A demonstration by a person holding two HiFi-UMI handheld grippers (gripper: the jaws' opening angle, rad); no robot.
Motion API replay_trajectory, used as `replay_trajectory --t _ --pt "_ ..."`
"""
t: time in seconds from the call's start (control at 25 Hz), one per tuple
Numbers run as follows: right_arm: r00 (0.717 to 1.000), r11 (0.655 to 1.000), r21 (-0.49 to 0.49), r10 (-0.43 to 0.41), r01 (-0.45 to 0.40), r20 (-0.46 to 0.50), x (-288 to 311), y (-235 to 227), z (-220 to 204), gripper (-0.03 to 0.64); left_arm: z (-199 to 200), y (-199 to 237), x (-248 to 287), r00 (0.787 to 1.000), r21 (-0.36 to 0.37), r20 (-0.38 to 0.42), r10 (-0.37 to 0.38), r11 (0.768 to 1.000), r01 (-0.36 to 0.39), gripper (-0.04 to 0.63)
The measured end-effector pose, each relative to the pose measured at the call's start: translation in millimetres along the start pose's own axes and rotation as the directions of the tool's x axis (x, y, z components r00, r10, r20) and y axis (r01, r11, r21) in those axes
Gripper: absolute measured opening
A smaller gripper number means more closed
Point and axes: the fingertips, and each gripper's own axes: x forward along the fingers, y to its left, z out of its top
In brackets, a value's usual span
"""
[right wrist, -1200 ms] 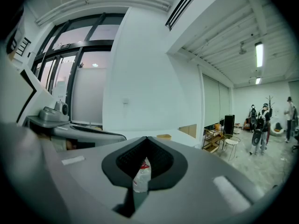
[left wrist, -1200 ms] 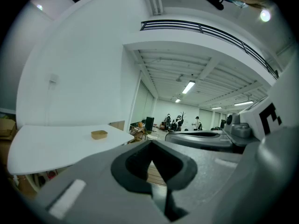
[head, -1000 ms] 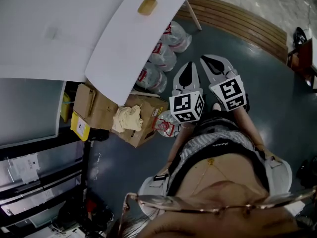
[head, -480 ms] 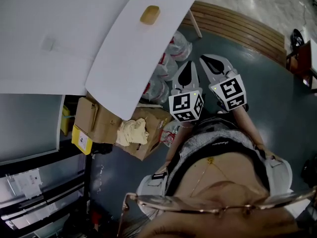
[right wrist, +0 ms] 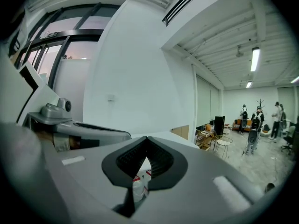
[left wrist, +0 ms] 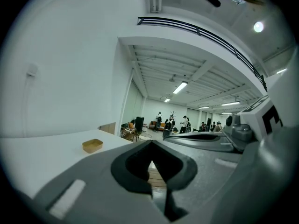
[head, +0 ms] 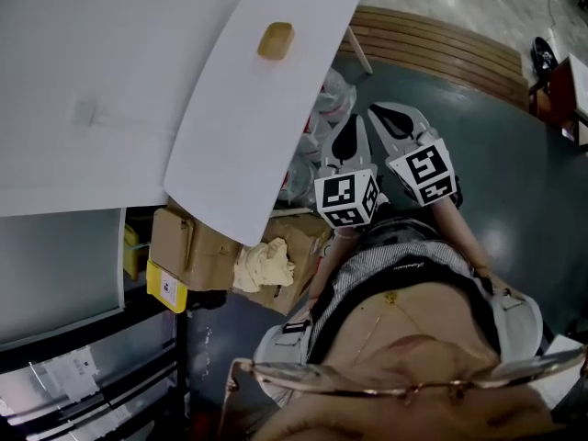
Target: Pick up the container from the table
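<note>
A small tan container (head: 276, 40) sits on the narrow white table (head: 239, 145), near its far end; it also shows low at the left in the left gripper view as the container (left wrist: 92, 145). Both grippers hang close to the person's body, off the table's right edge and well short of the container. My left gripper (head: 353, 121) is shut with nothing in it, its tips (left wrist: 152, 143) meeting. My right gripper (head: 384, 111) sits beside it, also shut and empty (right wrist: 147, 139).
Under the table's edge lie cardboard boxes (head: 197, 246), a crumpled cloth (head: 266, 265) and clear plastic bags (head: 329, 95). A curved wooden step (head: 441, 49) rims the dark floor. A black shelf unit (head: 92, 375) stands at the lower left. Distant people (left wrist: 170, 122) stand in the hall.
The table, container and boxes have slid down and slightly right in the head view. Both grippers stay shut in the same place by the body.
</note>
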Motion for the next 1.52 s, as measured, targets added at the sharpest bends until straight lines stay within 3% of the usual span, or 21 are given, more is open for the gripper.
replay_trajectory --t 0.36,0.68,1.16,1.52 --pt "0.999 1.000 0.013 -0.007 0.007 -0.031 19.7 16.0 -8.8 0.026 -7.1 33.2 -2.1 1.000 -0.035 -0.024 0.012 0.999 -0.013 0.001" --pt "0.998 0.999 0.014 0.038 -0.037 -0.042 35.9 15.5 -8.7 0.025 -6.2 49.1 3.0 0.998 -0.063 -0.017 0.061 0.996 -0.062 0.001" --pt "0.994 0.995 0.005 0.102 -0.102 -0.048 95.6 -38.6 2.3 0.026 11.0 74.7 72.5 0.990 -0.058 -0.017 0.139 0.989 -0.140 0.001" --pt "0.976 0.976 -0.012 0.216 -0.216 -0.035 144.9 -67.8 20.4 0.026 28.6 97.1 117.9 0.974 -0.079 -0.005 0.229 0.970 -0.228 0.001"
